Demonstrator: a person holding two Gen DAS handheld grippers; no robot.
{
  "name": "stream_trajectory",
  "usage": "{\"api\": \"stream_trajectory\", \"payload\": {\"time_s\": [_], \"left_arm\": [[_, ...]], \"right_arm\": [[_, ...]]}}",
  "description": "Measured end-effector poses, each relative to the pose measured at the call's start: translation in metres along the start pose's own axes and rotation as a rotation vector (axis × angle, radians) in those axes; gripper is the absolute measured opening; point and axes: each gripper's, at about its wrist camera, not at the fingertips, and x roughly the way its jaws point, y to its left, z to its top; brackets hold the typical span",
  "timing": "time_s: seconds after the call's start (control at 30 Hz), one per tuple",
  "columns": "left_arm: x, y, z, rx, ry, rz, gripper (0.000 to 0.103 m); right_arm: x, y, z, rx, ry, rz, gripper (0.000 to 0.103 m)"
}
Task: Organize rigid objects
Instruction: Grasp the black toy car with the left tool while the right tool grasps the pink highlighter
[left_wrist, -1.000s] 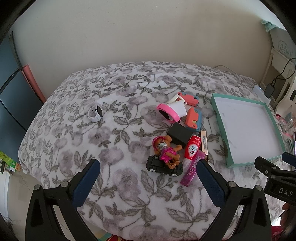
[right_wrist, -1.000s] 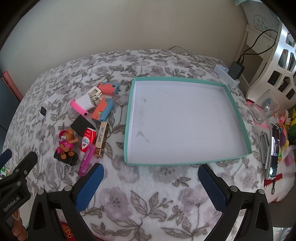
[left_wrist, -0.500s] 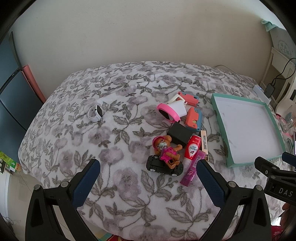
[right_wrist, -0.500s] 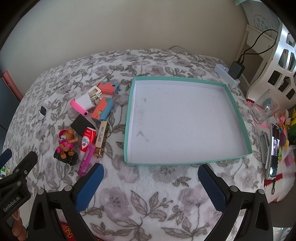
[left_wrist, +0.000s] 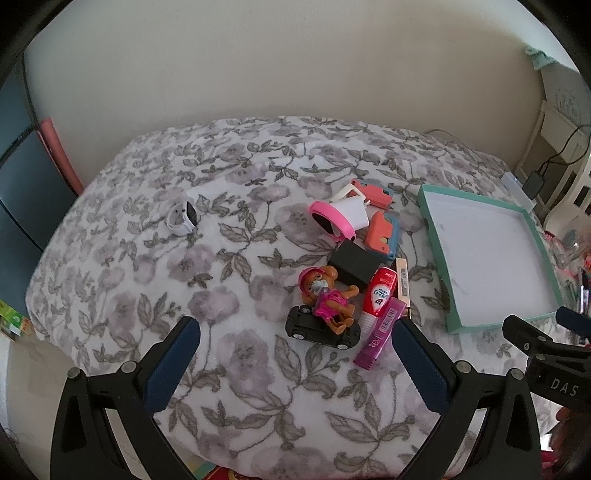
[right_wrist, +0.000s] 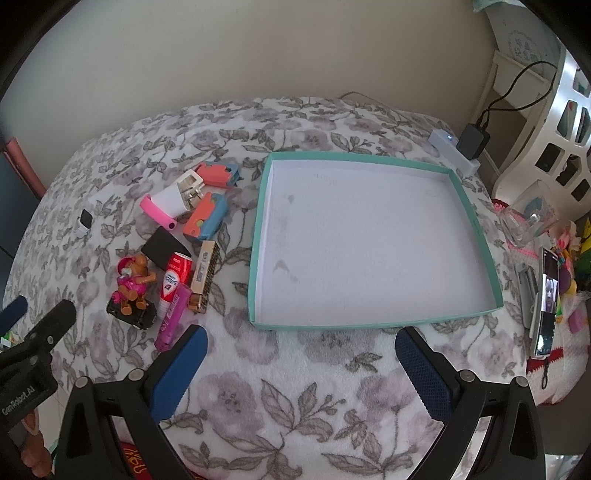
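Blue-padded and black-framed, the left gripper (left_wrist: 295, 345) hangs above the near edge of the grey floral blanket (left_wrist: 229, 266), its fingers spread wide with nothing between them; the right gripper (right_wrist: 301, 356) hovers likewise, fully spread and empty, over the blanket's near edge in front of the shallow teal-rimmed white tray (right_wrist: 476, 236). That tray lies bare on the right half of the blanket. Left of it sits the clutter of rigid things: a brown toy dog in pink clothes (left_wrist: 325, 295) sitting on a black toy car (left_wrist: 317, 330), a red and white tube (left_wrist: 378, 297) touching a magenta rectangular stick (left_wrist: 378, 334), a tan harmonica-like bar (right_wrist: 203, 275) just beside the tray's left wall, a black box (left_wrist: 354, 264), two orange and blue plastic toy pieces (left_wrist: 382, 236) (left_wrist: 373, 192), a white plug adapter (right_wrist: 179, 195) and a pink band (left_wrist: 332, 221). A white smartwatch (left_wrist: 183, 219) rests well apart towards the blanket's left edge. Off the right edge stand a white power strip with a black charger (right_wrist: 474, 142), a clear glass (right_wrist: 528, 221) and a lit phone (right_wrist: 548, 302). Nothing lies between either gripper and the clutter.
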Motion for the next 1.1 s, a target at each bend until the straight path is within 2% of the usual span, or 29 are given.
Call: {"api": "stream_trajectory", "payload": {"time_s": [0.2,0.43,0.57,0.77,0.87,0.93,1.1], "left_arm": [[0.006,0.013,0.007,-0.031,-0.012,0.013,0.103],[0.024,0.032,0.009,-0.075,-0.028,0.034,0.103],[0.046,0.035,0.008,-0.064,0.059,0.028,0.103],[0.067,0.039,0.002,-0.060,0.112,0.041,0.103],[0.073,0.039,-0.006,-0.043,0.137,0.013,0.103],[0.076,0.036,-0.011,-0.022,0.149,0.004,0.103],[0.083,0.017,-0.016,0.045,0.170,-0.021,0.103]], "right_arm": [[-0.001,0.007,0.009,0.007,-0.024,0.088,0.103],[0.006,0.035,0.026,-0.032,-0.002,0.115,0.103],[0.022,0.047,0.028,-0.048,0.056,0.097,0.103],[0.050,0.054,0.030,-0.003,0.164,0.130,0.103],[0.061,0.058,0.030,0.010,0.183,0.127,0.102],[0.065,0.061,0.029,0.010,0.184,0.117,0.098],[0.071,0.059,0.028,0.020,0.196,0.112,0.097]]}}
